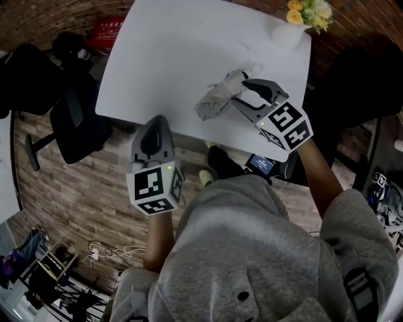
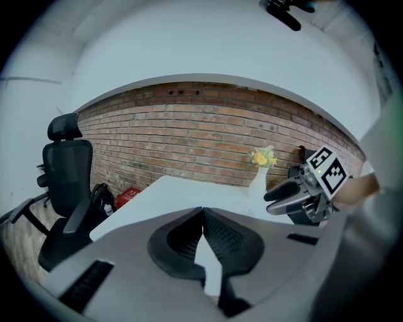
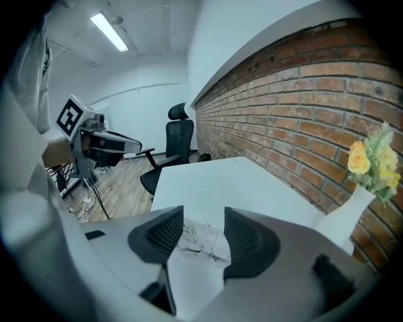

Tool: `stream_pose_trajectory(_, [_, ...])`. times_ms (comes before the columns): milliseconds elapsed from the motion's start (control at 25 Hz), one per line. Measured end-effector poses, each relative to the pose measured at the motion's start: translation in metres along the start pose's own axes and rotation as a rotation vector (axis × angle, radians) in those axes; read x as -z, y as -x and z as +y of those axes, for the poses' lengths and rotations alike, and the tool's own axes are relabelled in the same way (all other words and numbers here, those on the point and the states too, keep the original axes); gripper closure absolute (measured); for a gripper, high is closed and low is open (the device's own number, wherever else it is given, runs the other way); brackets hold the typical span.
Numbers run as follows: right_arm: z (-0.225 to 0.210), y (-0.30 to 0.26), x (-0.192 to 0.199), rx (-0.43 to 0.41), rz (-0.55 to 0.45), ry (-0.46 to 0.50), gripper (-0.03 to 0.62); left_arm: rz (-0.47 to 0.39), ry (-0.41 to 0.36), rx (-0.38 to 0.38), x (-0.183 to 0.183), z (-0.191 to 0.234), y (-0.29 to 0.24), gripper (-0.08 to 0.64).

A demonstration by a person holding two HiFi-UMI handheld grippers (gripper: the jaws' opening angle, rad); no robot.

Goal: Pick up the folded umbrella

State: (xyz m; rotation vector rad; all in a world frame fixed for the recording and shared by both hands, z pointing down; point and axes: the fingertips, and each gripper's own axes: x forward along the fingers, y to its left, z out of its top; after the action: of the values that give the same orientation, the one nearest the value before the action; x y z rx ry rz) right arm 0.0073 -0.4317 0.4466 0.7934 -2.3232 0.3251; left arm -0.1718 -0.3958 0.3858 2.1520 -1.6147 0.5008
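- Jaws of the right gripper stand part-open, a moderate gap. Crumpled grey cloth shows in that gap, and I see neither pad pressing on it.
- From above, the right gripper is tipped downward with its jaws either side of one end of the folded umbrella. My reading: it is lined up to close across the bundle, but the grip is not yet made.
- Folded umbrella lies flat on the white table, slanted, close to the near edge and toward the right-hand side. The cloth is loose and bunched rather than strapped tight, so a pinch could catch fabric only — a bite on the firmer core looks safer.
- Left gripper has its pads together with nothing between them.
- It hangs off the table's near edge, over the wood floor — the left gripper sits well left of the umbrella and, as I judge it, is parked out of the way.
- Surroundings:
  - white vase with yellow flowers at the far right corner, well apart from the umbrella
  - black office chair left of the table
  - red object on the floor beyond the far left corner
  - brick wall behind
- Nothing stands between the open jaws and the umbrella.
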Motion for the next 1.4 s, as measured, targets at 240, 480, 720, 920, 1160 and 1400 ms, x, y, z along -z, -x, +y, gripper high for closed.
stream_pose_trajectory(240, [-0.006, -0.019, 0.005, -0.056, 0.045, 0.036, 0.385, 0.025, 0.01, -0.015, 0.002, 0.006, -0.011, 0.545])
stream_pose_trajectory(480, [-0.012, -0.038, 0.016, -0.109, 0.109, 0.082, 0.376, 0.049, 0.012, -0.017, 0.002, 0.01, -0.024, 0.545])
stream_pose_trajectory(720, [-0.013, -0.051, 0.031, -0.182, 0.187, 0.13, 0.362, 0.062, 0.017, -0.03, 0.002, 0.013, -0.034, 0.545])
stream_pose_trajectory(920, [-0.012, -0.063, 0.041, -0.261, 0.243, 0.19, 0.333, 0.07, 0.021, -0.037, 0.001, 0.015, -0.039, 0.545])
stream_pose_trajectory(1160, [-0.011, -0.082, 0.059, -0.33, 0.3, 0.355, 0.299, 0.08, 0.023, -0.05, 0.002, 0.015, -0.044, 0.545])
stream_pose_trajectory(1400, [-0.003, -0.092, 0.083, -0.442, 0.391, 0.484, 0.273, 0.093, 0.027, -0.068, 0.007, 0.017, -0.043, 0.545])
